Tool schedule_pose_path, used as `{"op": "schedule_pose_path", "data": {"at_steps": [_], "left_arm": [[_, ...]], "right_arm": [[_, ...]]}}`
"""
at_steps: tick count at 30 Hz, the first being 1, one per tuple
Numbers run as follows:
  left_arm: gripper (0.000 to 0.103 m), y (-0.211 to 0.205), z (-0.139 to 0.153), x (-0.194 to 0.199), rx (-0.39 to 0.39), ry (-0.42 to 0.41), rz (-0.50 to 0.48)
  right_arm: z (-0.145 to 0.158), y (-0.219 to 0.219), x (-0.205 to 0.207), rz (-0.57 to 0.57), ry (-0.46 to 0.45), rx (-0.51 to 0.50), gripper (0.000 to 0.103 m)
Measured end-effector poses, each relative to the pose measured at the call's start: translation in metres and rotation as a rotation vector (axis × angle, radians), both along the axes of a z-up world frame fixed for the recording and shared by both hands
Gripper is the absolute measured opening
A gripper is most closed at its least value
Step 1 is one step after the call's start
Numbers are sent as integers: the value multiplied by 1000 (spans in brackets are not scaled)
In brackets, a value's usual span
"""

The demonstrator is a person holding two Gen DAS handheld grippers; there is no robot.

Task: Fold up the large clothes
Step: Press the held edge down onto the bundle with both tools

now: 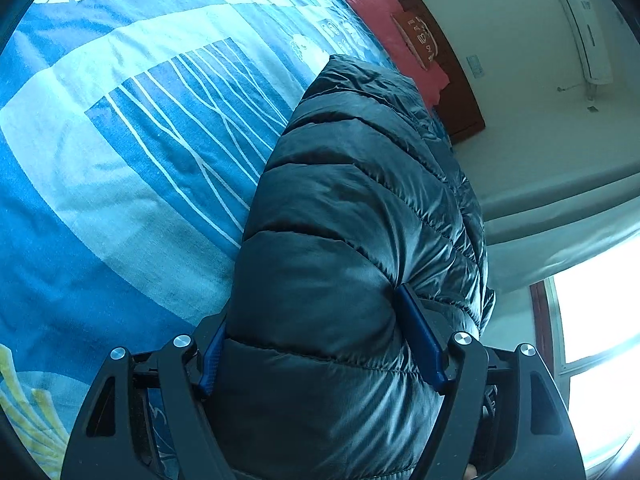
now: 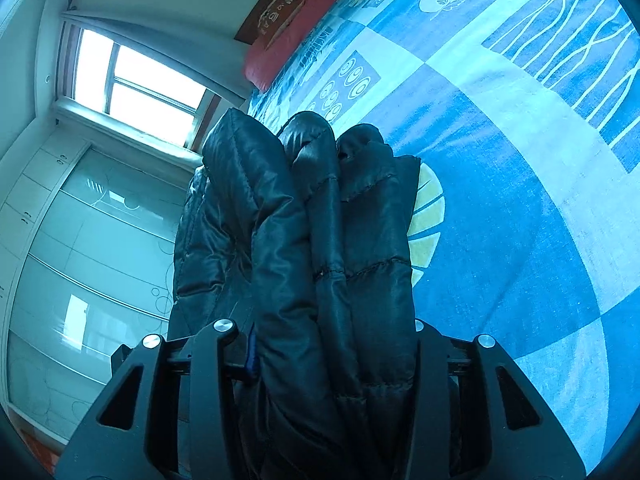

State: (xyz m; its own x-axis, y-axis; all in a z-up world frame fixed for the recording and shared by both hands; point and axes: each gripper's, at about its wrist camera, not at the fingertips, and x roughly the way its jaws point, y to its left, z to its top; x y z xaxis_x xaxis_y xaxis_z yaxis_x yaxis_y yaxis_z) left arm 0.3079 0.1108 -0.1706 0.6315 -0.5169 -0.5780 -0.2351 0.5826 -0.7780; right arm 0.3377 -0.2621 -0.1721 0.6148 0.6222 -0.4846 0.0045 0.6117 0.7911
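Note:
A dark quilted puffer jacket (image 1: 352, 184) is bunched into a thick roll over the blue patterned bed cover (image 1: 120, 160). My left gripper (image 1: 312, 312) is shut on it, its blue pads (image 1: 420, 336) pressing in on both sides of the roll. In the right wrist view, several folded layers of the same jacket (image 2: 280, 200) stand up between the fingers of my right gripper (image 2: 332, 336), which is shut on them. The layers hide most of both right fingers. Whether the jacket touches the bed cover (image 2: 520, 160) I cannot tell.
A pink pillow (image 1: 380, 20) lies against the wooden headboard (image 1: 452, 80) at the bed's far end. An air conditioner (image 1: 584, 32) hangs on the wall. A bright window (image 2: 140, 88) and a glass-fronted wardrobe (image 2: 80, 260) stand beside the bed.

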Motion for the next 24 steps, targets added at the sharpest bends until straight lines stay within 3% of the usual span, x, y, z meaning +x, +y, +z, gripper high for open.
{"op": "schedule_pose_path", "data": {"at_steps": [10,13,16,20,24], "left_arm": [[77,14,13,-9,6,27,7],[77,25,26,-19,21,-7,13],[77,31,37,-15,55,-58,9],[77,27,38,12,51,-61,-24],[77,14,36,31,153,-50,-31]], "right_arm": [[11,-8,-9,0,7,-39,71],[24,-19,-13,-8,-23,-59,76],[37,-27,-5,-20,-40,-60,79],[34,-24,23,-3,12,-51,81],[18,-19,40,-16,74,-33,79]]}}
